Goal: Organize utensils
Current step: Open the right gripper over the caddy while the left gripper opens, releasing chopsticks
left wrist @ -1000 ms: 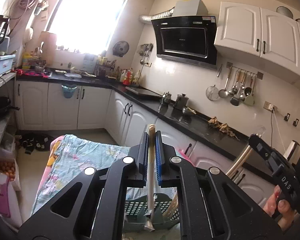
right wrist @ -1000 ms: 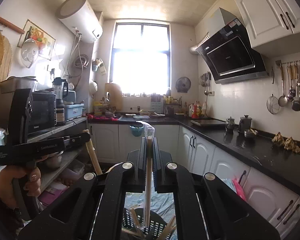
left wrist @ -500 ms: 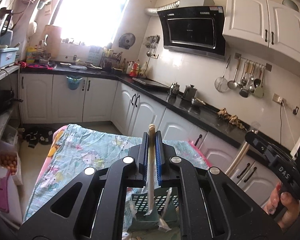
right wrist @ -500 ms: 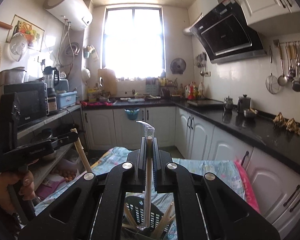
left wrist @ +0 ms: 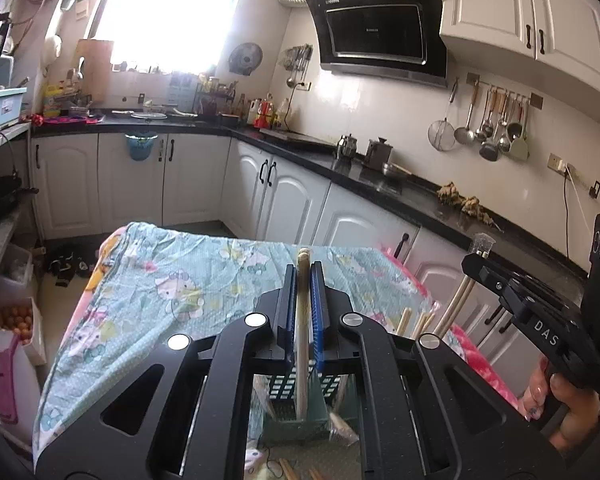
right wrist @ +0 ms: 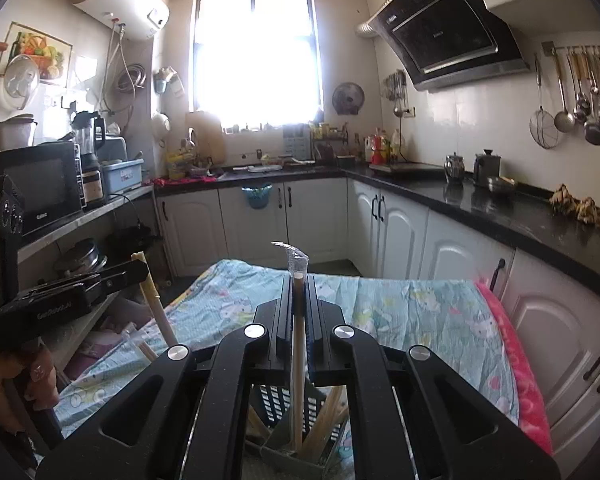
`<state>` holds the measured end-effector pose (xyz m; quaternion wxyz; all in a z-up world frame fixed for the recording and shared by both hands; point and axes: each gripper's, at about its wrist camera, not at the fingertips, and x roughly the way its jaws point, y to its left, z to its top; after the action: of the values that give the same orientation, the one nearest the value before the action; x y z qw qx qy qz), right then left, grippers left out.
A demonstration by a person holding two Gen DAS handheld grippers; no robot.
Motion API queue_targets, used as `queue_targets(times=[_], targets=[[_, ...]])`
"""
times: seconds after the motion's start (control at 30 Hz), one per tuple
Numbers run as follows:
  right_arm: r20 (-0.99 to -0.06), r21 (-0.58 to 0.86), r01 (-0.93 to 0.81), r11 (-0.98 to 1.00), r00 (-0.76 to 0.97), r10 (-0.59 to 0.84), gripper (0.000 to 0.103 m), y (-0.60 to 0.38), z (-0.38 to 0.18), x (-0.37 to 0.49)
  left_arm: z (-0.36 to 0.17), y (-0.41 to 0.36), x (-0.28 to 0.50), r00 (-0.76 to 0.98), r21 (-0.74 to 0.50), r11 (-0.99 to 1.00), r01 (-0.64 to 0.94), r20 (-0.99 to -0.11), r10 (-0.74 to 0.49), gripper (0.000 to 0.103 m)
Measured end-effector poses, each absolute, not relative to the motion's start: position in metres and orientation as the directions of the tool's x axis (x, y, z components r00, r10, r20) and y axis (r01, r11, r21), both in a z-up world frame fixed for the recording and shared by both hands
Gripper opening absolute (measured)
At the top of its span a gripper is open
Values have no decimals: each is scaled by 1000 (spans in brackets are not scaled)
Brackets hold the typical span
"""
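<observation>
My left gripper point(left wrist: 301, 270) is shut on a pale wooden chopstick point(left wrist: 301, 344) held upright, its lower end inside a grey-green slotted utensil basket point(left wrist: 296, 400) on the table. My right gripper point(right wrist: 299, 280) is shut on a wrapped pair of chopsticks point(right wrist: 298, 360) with clear plastic at the top, its lower end in the same basket point(right wrist: 288, 452). Several more chopsticks point(right wrist: 324, 420) lean in the basket. Each gripper shows in the other's view, the right one point(left wrist: 476, 264) and the left one point(right wrist: 138, 270), both holding sticks.
The basket stands on a table under a light blue cartoon-print cloth point(left wrist: 172, 280) with a pink edge point(right wrist: 516, 360). White cabinets with a black counter point(left wrist: 380, 184) run behind and to the right. A shelf with a microwave point(right wrist: 36, 184) is at the left.
Both grippers have tilted downward and lowered with their chopsticks, so the table and basket fill more of the view. Both stay shut.
</observation>
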<state>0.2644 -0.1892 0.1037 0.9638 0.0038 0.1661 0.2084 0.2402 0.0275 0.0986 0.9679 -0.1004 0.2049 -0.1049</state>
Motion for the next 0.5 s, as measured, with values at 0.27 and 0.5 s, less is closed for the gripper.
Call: queue_targets(times=[0.27, 0.5], targets=[[-369, 121, -391, 912, 835, 407, 35, -192, 86, 264, 86, 31, 236, 875, -260, 952, 161, -409, -259, 21], [-368, 133, -401, 906, 829, 421, 47, -195, 87, 249, 91, 41, 218, 883, -285, 946, 154, -391, -261, 50]])
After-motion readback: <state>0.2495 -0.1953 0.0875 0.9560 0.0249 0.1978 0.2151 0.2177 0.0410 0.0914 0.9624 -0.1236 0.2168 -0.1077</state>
